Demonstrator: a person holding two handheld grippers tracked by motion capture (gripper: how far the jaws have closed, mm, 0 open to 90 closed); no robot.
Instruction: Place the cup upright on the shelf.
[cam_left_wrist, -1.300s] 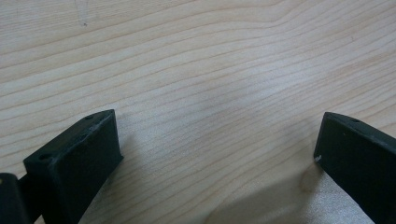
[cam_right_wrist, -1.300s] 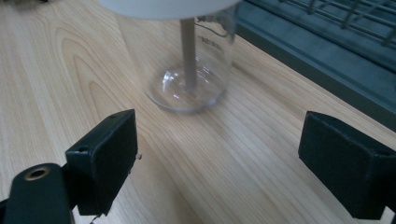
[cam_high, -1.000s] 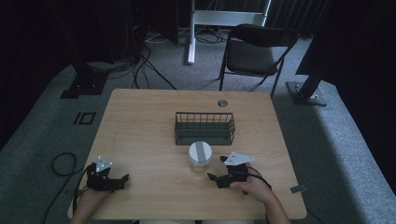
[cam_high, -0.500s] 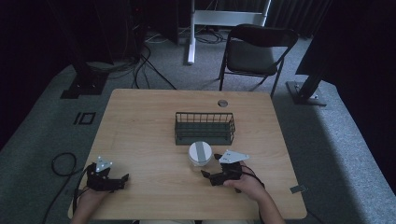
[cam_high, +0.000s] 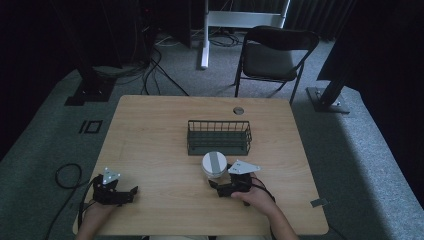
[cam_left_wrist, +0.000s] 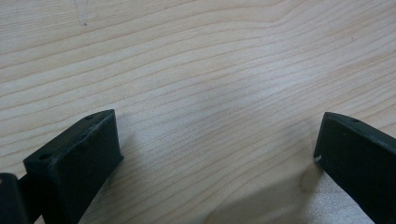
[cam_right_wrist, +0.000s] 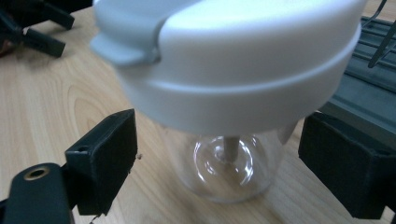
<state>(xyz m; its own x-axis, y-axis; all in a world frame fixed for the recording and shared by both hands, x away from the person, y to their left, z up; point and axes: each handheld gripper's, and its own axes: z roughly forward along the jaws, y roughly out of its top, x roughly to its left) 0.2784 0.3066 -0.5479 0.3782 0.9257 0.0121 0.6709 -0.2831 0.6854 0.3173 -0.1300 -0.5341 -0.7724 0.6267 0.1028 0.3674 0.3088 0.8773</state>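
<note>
A clear jar (cam_high: 214, 165) with a white flip-top lid (cam_right_wrist: 233, 51) stands on the wooden table (cam_high: 160, 130), just in front of a dark wire basket (cam_high: 218, 136). My right gripper (cam_high: 216, 187) lies low at the jar's near right side and is open. In the right gripper view its jaws (cam_right_wrist: 224, 158) stand wide on either side of the jar's glass body (cam_right_wrist: 233, 168) without touching it. My left gripper (cam_high: 131, 195) rests open near the table's front left corner, with only bare wood between its fingers (cam_left_wrist: 74, 158).
The basket (cam_right_wrist: 369, 88) sits right behind the jar. A small round grommet (cam_high: 239, 110) is set into the table's far edge. A folding chair (cam_high: 275, 50) stands beyond the table. The left gripper (cam_right_wrist: 32, 23) appears far off in the right gripper view.
My right gripper has slid left toward the jar, so its jaws now flank it. The jar, the basket and the left gripper have stayed put.
</note>
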